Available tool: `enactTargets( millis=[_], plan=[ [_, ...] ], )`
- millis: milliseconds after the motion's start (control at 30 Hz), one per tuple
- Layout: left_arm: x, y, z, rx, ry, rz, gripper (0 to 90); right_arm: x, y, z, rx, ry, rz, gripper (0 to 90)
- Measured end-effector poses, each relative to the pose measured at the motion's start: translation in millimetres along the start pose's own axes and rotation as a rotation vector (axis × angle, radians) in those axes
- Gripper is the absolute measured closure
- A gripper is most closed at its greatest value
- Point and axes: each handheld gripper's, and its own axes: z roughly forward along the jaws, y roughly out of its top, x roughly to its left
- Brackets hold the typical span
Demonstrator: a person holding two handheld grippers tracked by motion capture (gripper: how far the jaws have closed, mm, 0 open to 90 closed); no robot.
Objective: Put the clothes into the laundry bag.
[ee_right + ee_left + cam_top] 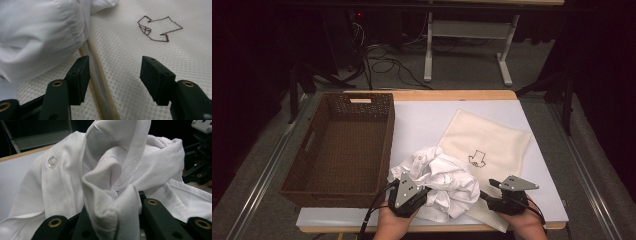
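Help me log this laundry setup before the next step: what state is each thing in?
White shirt: crumpled in a heap, a fold clamped in the left gripper.
Mesh laundry bag: lying flat, partly under the shirt.
Wicker basket: upright, nothing inside.
Left gripper: jaws shut on shirt fabric.
Right gripper: jaws open over the bag's zipper edge, holding nothing.

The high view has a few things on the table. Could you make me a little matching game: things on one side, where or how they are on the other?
Things:
1. white shirt
2. brown woven basket
3. cream mesh bag
4. right gripper

States:
A. jaws open above the bag's zip edge
B. lies flat, with a dark arrow mark
C. stands empty at the table's left
D. crumpled, pinched by the left gripper

Pairs: 1-D, 2-C, 3-B, 4-A
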Motion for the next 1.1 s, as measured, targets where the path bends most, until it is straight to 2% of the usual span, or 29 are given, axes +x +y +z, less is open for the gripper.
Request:
enactTargets(
  millis=[33, 67, 100, 167, 233, 300, 400, 467, 500, 600, 667, 700, 733, 800, 867, 933, 1000, 1033, 1067, 1100],
  plan=[
    [0.7, -0.5, 0.3, 0.001, -0.001, -0.007, 76.9, 3.8, 1.2, 3.8, 0.02, -0.006, -0.027, 43.3],
    [1.4, -0.9, 0.7, 0.005, -0.004, -0.01, 76.9, 3.8, 1.2, 3.8, 0.02, -0.006, -0.027, 43.3],
    [2.4, -1.3, 1.7, 0.009, -0.007, -0.013, 76.8, 6.6, 2.2, 7.9, 0.052, -0.026, -0.046, 44.7],
    [2.6, -1.6, 2.3, 0.009, -0.01, -0.022, 76.8, 6.6, 3.2, 10.4, 0.068, -0.046, -0.054, 49.4],
    [2.4, -1.7, 3.1, 0.011, -0.011, -0.019, 76.7, 4.0, 4.7, 10.4, 0.068, -0.082, -0.064, 54.4],
    [2.6, -1.9, 3.8, 0.013, -0.014, -0.025, 76.5, -1.5, 7.0, 9.8, 0.05, -0.085, -0.048, 58.1],
    [2.6, -2.4, 4.5, 0.015, -0.016, -0.031, 76.4, -4.0, 9.3, 10.4, 0.046, -0.07, -0.046, 62.0],
    [2.1, -3.4, 5.4, 0.017, -0.016, -0.031, 76.4, -2.2, 11.3, 12.4, 0.048, -0.06, -0.067, 63.9],
    [1.4, -4.1, 5.7, 0.019, -0.02, -0.033, 76.4, 1.0, 14.8, 15.9, 0.065, -0.046, -0.093, 64.3],
    [0.6, -4.4, 5.5, 0.02, -0.018, -0.032, 76.3, 3.5, 18.9, 21.3, 0.088, -0.043, -0.103, 65.2],
    [0.4, -4.7, 5.4, 0.018, -0.019, -0.035, 76.4, 2.6, 20.0, 27.5, 0.114, -0.036, -0.093, 72.8],
    [0.3, -4.8, 5.3, 0.017, -0.017, -0.034, 76.6, 1.4, 20.0, 28.4, 0.108, -0.026, -0.075, 80.2],
    [0.2, -4.8, 5.1, 0.017, -0.015, -0.033, 76.6, 1.4, 20.0, 28.4, 0.108, -0.026, -0.075, 80.2],
    [0.5, -4.5, 3.8, 0.012, -0.011, -0.041, 77.0, -1.4, 21.1, 26.7, 0.08, -0.015, -0.048, 86.7],
    [1.6, -3.8, 2.5, 0.002, -0.004, -0.053, 77.1, -4.3, 23.1, 24.5, 0.055, 0.003, -0.004, 88.1],
    [5.0, -1.7, 0.7, -0.012, 0.007, -0.061, 77.1, -2.4, 27.0, 23.4, 0.031, 0.007, -0.003, 88.3],
    [11.8, 2.9, -2.9, -0.044, 0.028, -0.085, 77.2, -1.0, 29.0, 23.2, 0.023, 0.012, -0.008, 88.4],
    [14.4, 8.2, -7.9, -0.079, 0.056, -0.086, 77.4, 1.9, 33.2, 22.7, 0.004, 0.019, -0.02, 88.3],
    [14.4, 8.2, -7.9, -0.079, 0.056, -0.086, 77.6, 1.9, 33.2, 22.7, 0.004, 0.019, -0.02, 88.3],
    [13.6, 11.4, -11.4, -0.103, 0.064, -0.076, 77.7, 4.6, 37.0, 21.2, -0.018, 0.022, -0.021, 88.3]
  ],
)
